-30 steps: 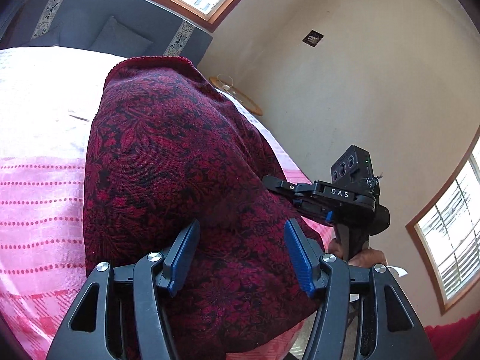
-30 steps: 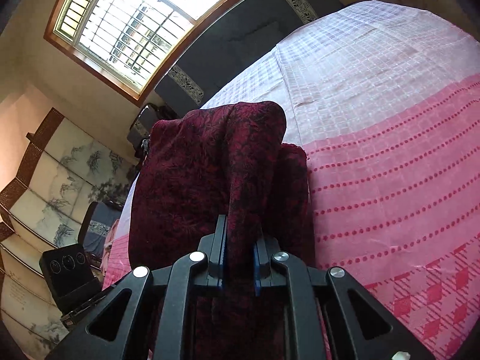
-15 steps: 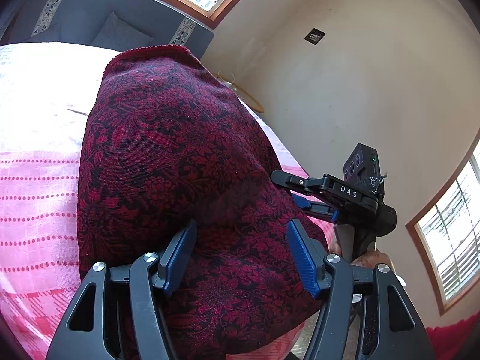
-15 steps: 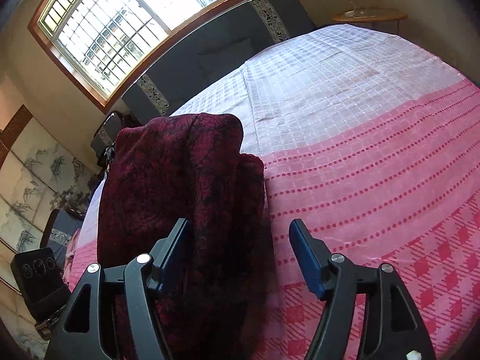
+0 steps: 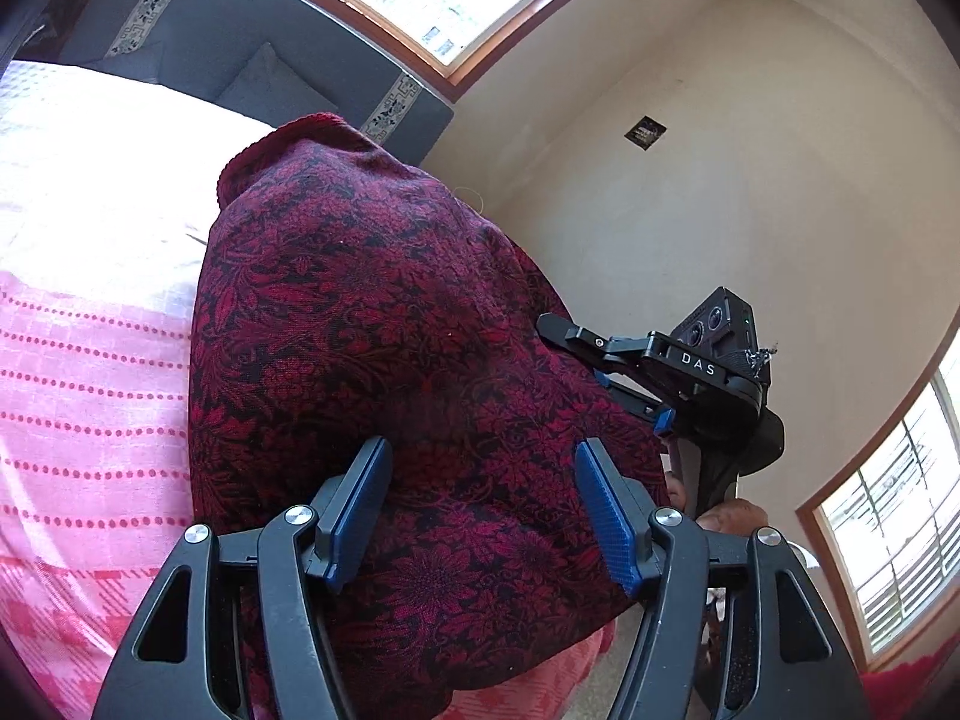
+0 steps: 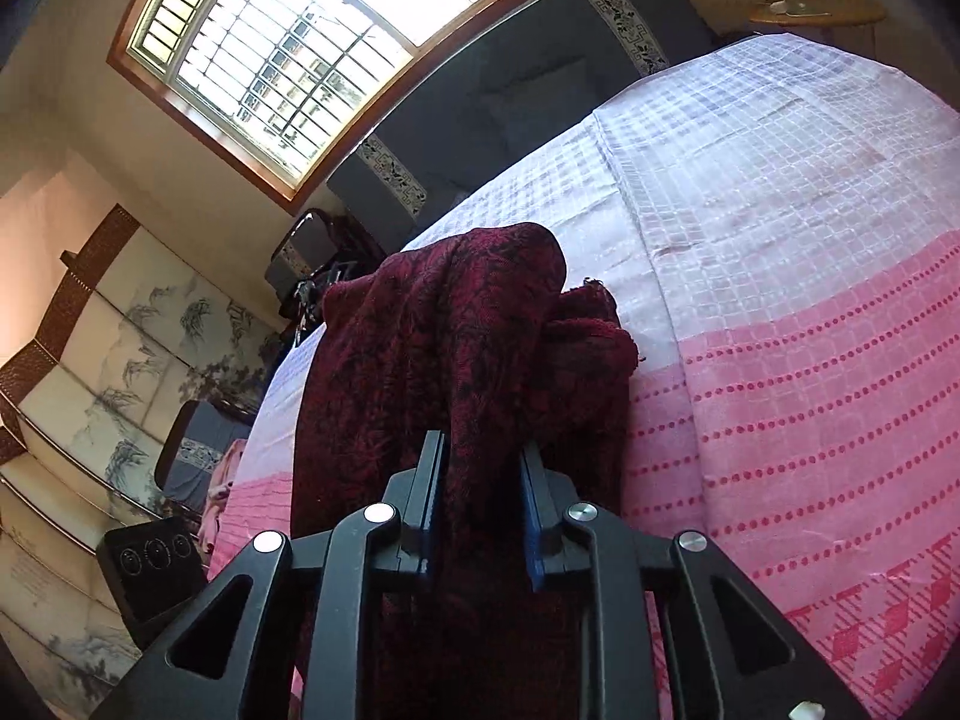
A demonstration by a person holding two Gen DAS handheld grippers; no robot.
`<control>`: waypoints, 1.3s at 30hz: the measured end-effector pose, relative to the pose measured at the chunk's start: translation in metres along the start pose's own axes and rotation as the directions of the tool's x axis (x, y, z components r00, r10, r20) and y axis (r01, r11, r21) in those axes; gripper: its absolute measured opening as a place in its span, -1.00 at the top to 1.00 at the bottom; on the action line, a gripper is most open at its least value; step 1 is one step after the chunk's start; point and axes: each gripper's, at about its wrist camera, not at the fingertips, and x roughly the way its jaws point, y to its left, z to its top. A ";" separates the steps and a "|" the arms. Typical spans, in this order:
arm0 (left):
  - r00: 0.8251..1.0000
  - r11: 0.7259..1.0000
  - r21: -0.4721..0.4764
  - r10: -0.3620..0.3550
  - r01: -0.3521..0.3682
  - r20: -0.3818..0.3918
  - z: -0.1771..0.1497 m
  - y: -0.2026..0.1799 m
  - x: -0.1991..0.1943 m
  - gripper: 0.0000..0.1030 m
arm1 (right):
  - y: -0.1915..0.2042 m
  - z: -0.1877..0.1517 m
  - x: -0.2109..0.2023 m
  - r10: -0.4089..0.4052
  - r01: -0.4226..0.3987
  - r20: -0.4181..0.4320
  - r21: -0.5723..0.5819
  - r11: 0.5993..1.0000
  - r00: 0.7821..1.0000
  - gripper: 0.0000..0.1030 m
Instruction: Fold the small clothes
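Observation:
A dark red floral garment [image 5: 384, 360] lies on the pink and white bedspread [image 5: 78, 360]. My left gripper [image 5: 480, 480] is open, its blue pads spread over the cloth near its front edge, holding nothing. My right gripper [image 6: 483, 468] is shut on a raised fold of the same garment [image 6: 468, 324], which bunches up between the pads. The right gripper also shows in the left wrist view [image 5: 606, 360], at the garment's right edge.
The bedspread [image 6: 810, 300] runs far to the right. A dark headboard [image 6: 540, 78] stands under the window at the back. A small round side table [image 6: 816, 12] stands at the far right. A painted folding screen [image 6: 120, 360] is on the left.
My right gripper, shut on the cloth a second ago, opened half a second ago and is now shut on a fold of the garment again. My left gripper stayed open over the cloth.

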 end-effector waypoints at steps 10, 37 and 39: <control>1.000 0.998 -0.062 -0.003 0.004 0.014 0.006 0.017 -0.003 -0.26 | -0.032 -0.003 0.027 0.128 -0.134 0.061 0.106 0.985 0.990 0.70; 1.000 1.000 0.011 -0.001 0.002 -0.026 -0.012 0.008 0.014 -0.39 | -0.026 -0.032 0.010 -0.023 0.019 -0.072 -0.053 0.998 0.997 -0.39; 1.000 1.000 0.003 -0.001 0.001 -0.026 -0.011 0.010 0.013 -0.39 | -0.022 -0.034 0.014 -0.047 0.039 -0.080 -0.097 0.995 0.996 0.10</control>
